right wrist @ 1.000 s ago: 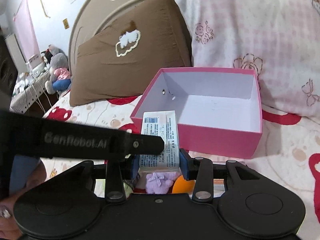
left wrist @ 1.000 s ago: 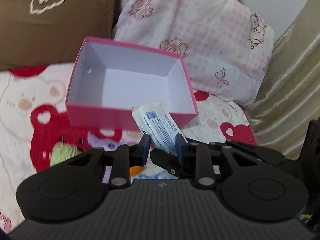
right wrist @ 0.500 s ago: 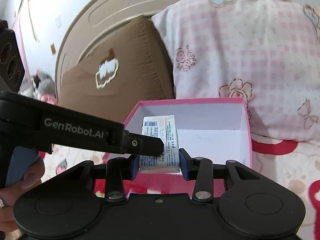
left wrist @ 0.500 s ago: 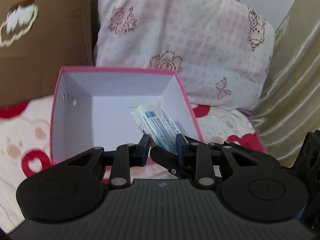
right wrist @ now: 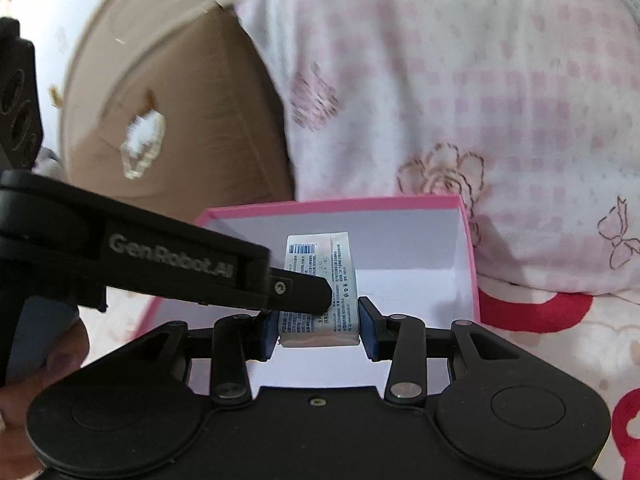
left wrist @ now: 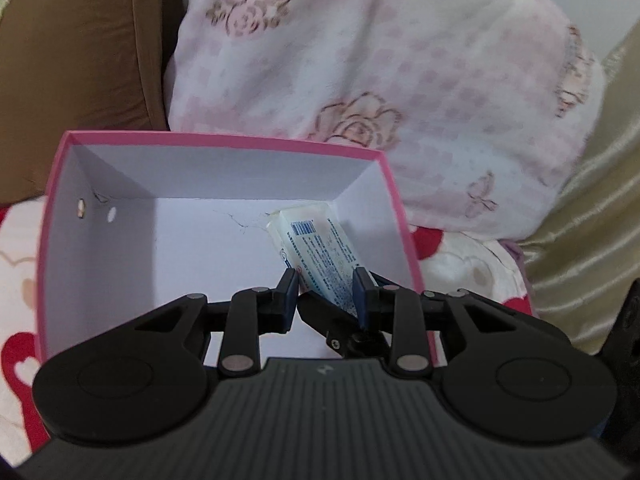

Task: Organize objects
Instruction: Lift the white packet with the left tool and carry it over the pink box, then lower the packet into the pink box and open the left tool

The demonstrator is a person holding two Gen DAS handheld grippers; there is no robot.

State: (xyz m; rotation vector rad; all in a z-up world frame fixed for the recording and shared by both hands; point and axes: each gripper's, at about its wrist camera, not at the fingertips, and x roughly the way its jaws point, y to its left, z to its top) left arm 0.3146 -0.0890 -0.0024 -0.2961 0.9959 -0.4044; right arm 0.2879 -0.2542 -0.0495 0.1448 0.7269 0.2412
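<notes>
A white packet with blue print (left wrist: 320, 254) is held over the open pink box (left wrist: 224, 138), near the box's right wall. Both grippers grip it: my left gripper (left wrist: 325, 294) is shut on its near end in the left wrist view, and my right gripper (right wrist: 318, 320) is shut on the same packet (right wrist: 320, 280) in the right wrist view. The left gripper's black finger (right wrist: 296, 290) crosses in front of the packet there. The pink box (right wrist: 332, 204) has a white inside and shows no other object in it.
A pink checked pillow (left wrist: 380, 72) and a brown cushion (left wrist: 76, 48) lean right behind the box. A gold curtain (left wrist: 588, 208) hangs at the right. The box sits on a bedspread with red bear prints (right wrist: 560, 320). A curved headboard (right wrist: 132, 12) is behind.
Both grippers have carried the packet forward from in front of the box to over its inside. The small items on the bedspread have dropped out of view.
</notes>
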